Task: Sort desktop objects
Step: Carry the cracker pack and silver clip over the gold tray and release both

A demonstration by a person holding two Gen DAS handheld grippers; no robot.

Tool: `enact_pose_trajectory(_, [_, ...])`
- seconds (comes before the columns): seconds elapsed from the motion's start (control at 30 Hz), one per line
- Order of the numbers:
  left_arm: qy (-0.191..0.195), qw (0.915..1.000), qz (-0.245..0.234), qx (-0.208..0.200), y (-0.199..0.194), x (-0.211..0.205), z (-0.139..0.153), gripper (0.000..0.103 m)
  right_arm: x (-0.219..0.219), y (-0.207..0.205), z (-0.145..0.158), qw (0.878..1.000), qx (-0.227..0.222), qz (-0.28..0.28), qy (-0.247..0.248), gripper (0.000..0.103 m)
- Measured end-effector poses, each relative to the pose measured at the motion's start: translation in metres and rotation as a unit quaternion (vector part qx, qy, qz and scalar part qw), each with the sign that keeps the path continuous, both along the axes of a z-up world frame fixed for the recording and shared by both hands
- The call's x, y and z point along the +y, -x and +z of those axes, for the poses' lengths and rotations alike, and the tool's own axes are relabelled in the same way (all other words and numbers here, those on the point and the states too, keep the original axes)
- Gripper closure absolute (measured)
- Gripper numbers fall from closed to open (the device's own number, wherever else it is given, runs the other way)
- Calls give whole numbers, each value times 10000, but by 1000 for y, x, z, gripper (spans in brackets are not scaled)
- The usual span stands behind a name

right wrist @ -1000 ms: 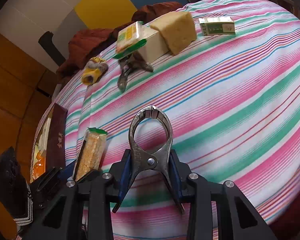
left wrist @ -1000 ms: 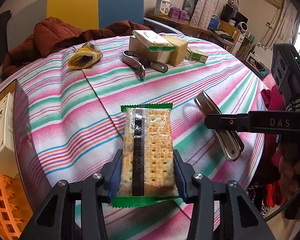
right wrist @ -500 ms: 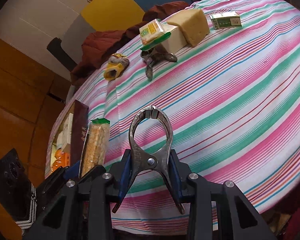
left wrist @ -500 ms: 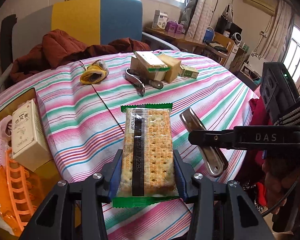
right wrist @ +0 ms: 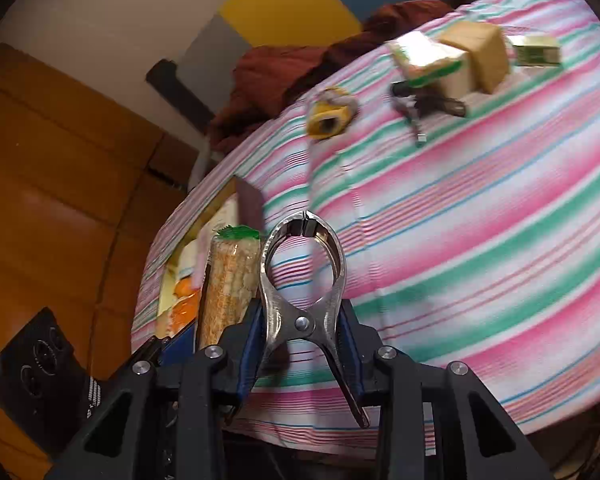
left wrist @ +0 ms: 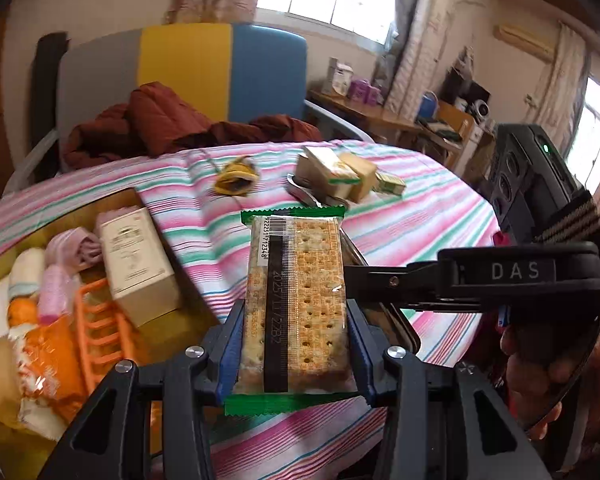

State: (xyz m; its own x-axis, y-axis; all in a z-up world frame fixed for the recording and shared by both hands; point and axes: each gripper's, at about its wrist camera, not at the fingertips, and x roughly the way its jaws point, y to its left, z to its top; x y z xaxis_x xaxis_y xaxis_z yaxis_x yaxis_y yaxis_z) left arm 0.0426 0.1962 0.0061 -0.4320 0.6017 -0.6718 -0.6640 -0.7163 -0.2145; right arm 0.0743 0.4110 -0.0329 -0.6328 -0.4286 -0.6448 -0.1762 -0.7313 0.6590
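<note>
At the bottom centre of each view, the left hand-held gripper (left wrist: 296,356) clamps a cracker packet (left wrist: 298,300) and the right hand-held gripper (right wrist: 302,344) a metal clamp (right wrist: 302,276), both lifted off the striped counter (right wrist: 480,240). Lower left, the box (left wrist: 188,320) already holds several items. Far across, a yellow glove (left wrist: 236,180), boxes (left wrist: 332,172) and another clamp (right wrist: 412,116) appear unsorted.

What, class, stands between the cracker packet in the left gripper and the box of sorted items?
Nothing visible does. The cracker packet, held in the left gripper, hangs beside the box, whose top is open.
</note>
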Motion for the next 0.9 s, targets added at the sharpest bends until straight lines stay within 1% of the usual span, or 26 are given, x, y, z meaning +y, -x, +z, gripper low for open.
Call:
enact_pose_trajectory(0.13, [-217, 9983, 535, -89, 16, -39, 3, 56, -33, 20, 8, 9990, 139, 416, 0, 67])
enact_pose_trajectory(0.2, [-261, 9966, 776, -102, 25, -54, 2, 56, -50, 31, 11, 9979, 203, 612, -9, 67])
enact_pose_trajectory(0.33, [-362, 9903, 1296, -349, 50, -86, -8, 56, -86, 52, 15, 9940, 336, 1009, -267, 67])
enact_pose_trajectory(0.4, [-206, 9884, 1420, -503, 63, -92, -18, 56, -102, 62, 14, 9910, 355, 1189, -495, 67])
enact_pose_trajectory(0.47, [-274, 9824, 1731, -649, 75, -104, -26, 56, -110, 72, 7, 9899, 285, 1274, -546, 66])
enact_pose_trajectory(0.5, [-290, 9780, 1899, -810, 81, -110, -31, 51, -113, 75, 3, 9900, 282, 1296, -487, 65])
enact_pose_trajectory(0.57, [-326, 9718, 2074, -1075, 88, -118, -37, 51, -114, 79, -5, 9908, 186, 1218, -552, 59])
enact_pose_trajectory(0.6, [-429, 9694, 2116, -1169, 90, -123, -40, 51, -114, 80, -7, 9913, 148, 1182, -562, 51])
enact_pose_trajectory(0.63, [-524, 9682, 2131, -1198, 90, -126, -40, 51, -112, 78, -9, 9918, 157, 1167, -493, 47])
enact_pose_trajectory(0.7, [-579, 9673, 2200, -1126, 87, -130, -39, 50, -107, 77, -11, 9925, 164, 1139, -419, 47])
enact_pose_trajectory(0.8, [-556, 9673, 2274, -972, 84, -130, -36, 49, -102, 70, -12, 9926, 170, 1112, -454, 47])
enact_pose_trajectory(0.9, [-573, 9656, 2337, -990, 84, -130, -35, 49, -102, 62, -10, 9915, 212, 1168, -540, 48])
